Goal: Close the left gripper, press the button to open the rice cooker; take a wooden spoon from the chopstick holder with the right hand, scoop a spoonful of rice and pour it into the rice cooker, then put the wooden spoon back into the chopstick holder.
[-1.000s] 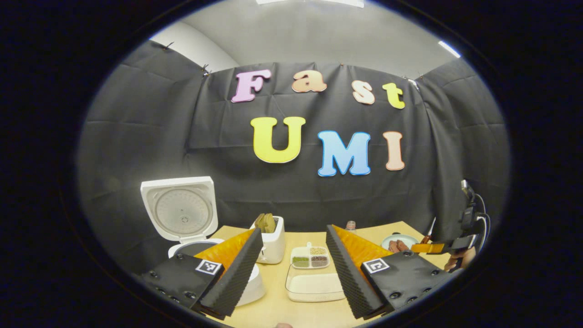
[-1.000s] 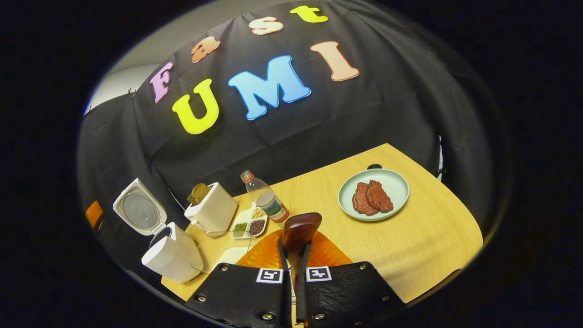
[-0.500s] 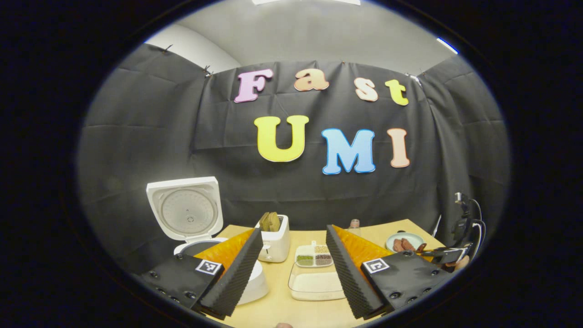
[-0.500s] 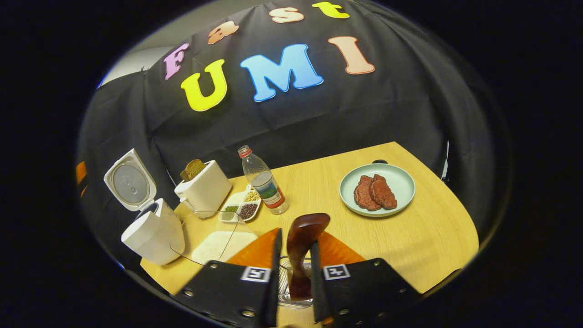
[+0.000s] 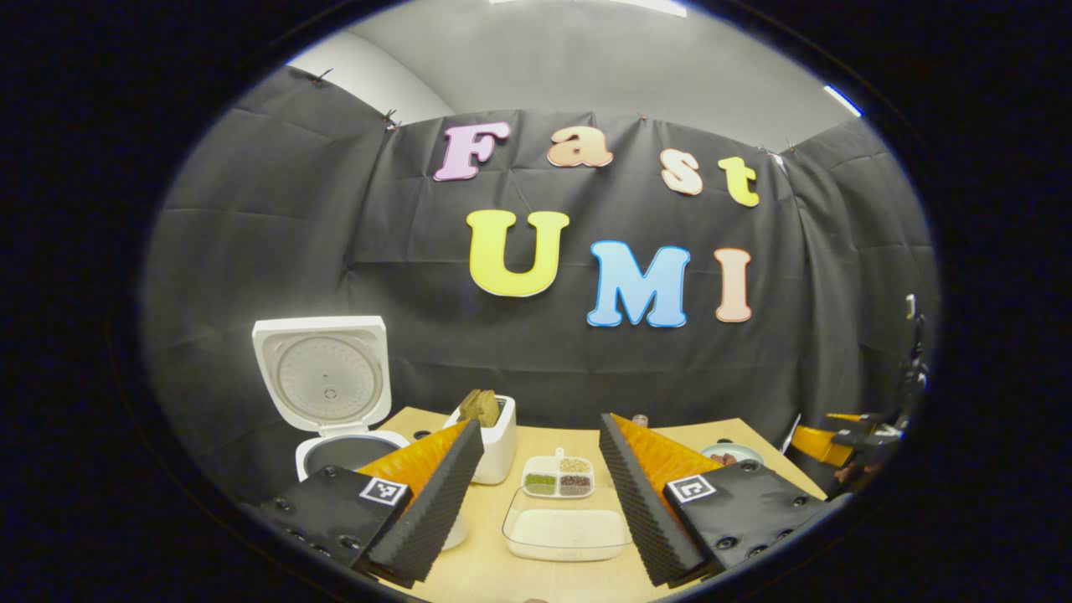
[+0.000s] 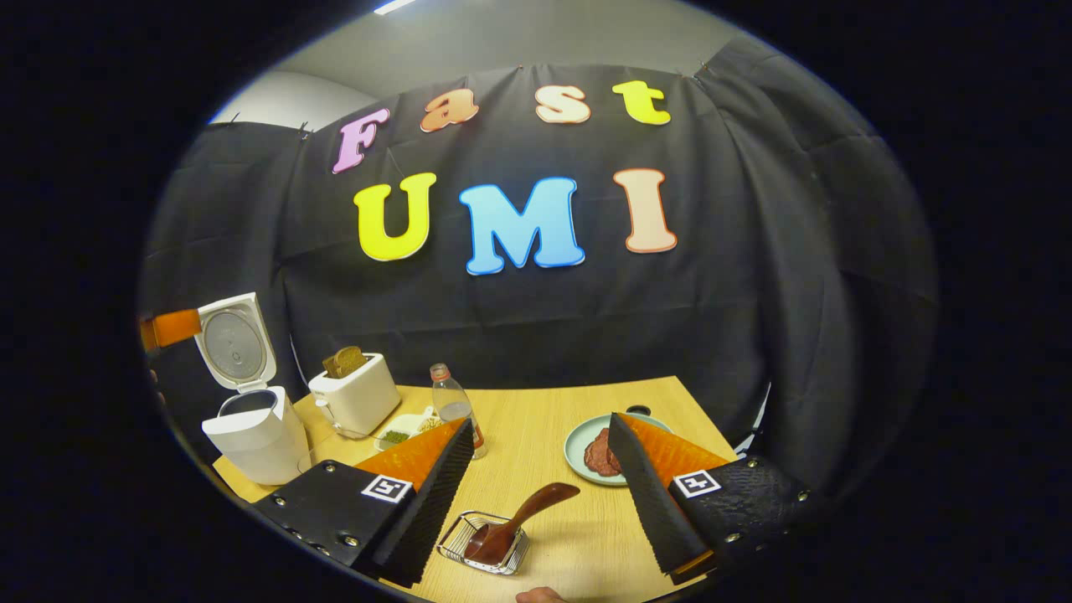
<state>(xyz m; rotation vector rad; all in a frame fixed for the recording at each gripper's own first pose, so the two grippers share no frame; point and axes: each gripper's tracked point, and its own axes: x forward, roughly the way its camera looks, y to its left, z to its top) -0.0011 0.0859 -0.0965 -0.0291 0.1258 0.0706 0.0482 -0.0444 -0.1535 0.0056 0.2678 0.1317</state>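
A: Right gripper [image 6: 536, 494], state?
B: Jaws wide, nothing held. The spoon [image 6: 517, 519] stands tilted in the wire holder [image 6: 484, 544], bottom centre of the right gripper view, between the fingers.
A: Left gripper [image 5: 536, 494]?
B: Jaws wide, empty, above the table [image 5: 494, 569]. A rice tray [image 5: 569, 536] lies between its fingers.
A: Cooker?
B: Cooker [image 5: 335, 402] at lower left of the left gripper view, lid up. Also at left [image 6: 251, 402] in the right gripper view.

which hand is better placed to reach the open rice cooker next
Left, most likely. The left gripper is open, with the rice cooker just beyond its own left finger. The right gripper, also open, hangs over the spoon in its holder, across the table from the cooker.
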